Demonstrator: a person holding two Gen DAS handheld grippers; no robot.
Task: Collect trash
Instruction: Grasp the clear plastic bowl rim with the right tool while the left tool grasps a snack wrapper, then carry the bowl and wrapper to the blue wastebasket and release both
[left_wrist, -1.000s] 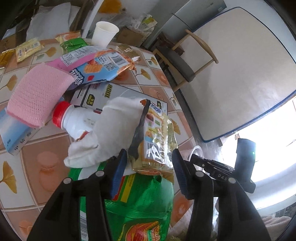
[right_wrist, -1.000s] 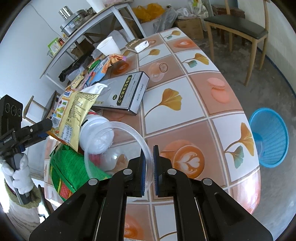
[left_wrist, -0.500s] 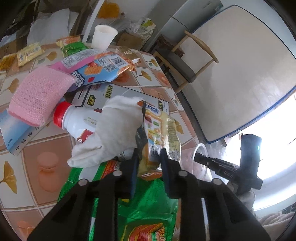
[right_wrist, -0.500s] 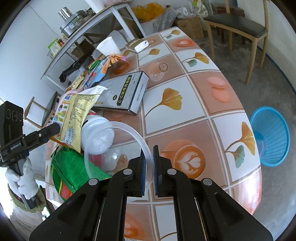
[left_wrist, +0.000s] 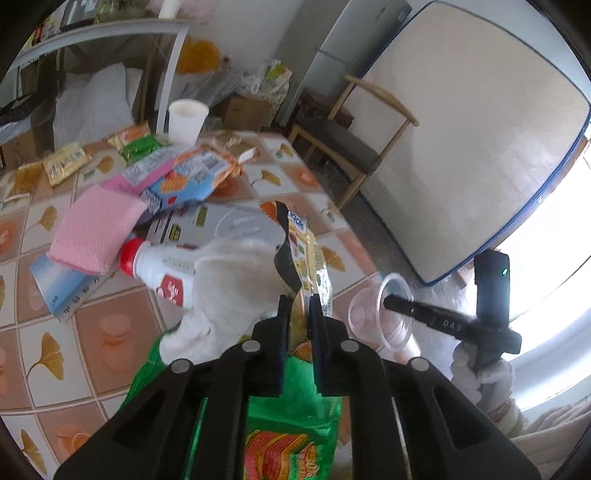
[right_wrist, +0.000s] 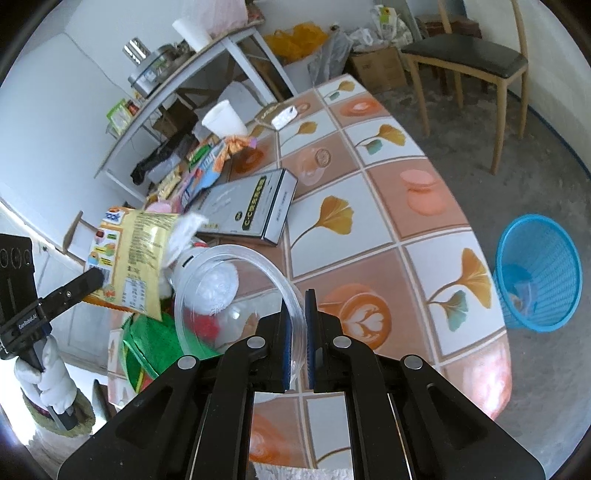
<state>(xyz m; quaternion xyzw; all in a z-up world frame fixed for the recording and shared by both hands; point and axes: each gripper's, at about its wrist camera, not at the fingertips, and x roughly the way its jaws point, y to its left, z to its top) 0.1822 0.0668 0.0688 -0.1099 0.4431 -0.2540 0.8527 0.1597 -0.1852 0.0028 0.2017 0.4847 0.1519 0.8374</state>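
Left claw: your left gripper (left_wrist: 298, 308) is clamped on the yellow snack wrapper (left_wrist: 308, 254), which stands up between its fingers, lifted off the table (right_wrist: 369, 229).
Right claw: your right gripper (right_wrist: 295, 317) is pinched on the rim of the clear plastic cup (right_wrist: 229, 291), whose mouth faces that camera.
Just under the left claw: a green snack bag (left_wrist: 291, 417), with a crumpled white tissue (left_wrist: 229, 295) to its left.
Beyond the tissue: a white bottle with a red cap (left_wrist: 159, 266) lying on its side, then a pink sponge (left_wrist: 96, 229).
Right of the right claw: a blue basket (right_wrist: 539, 273) on the floor, off the table edge.
Far ahead: a white paper cup (left_wrist: 186, 120).
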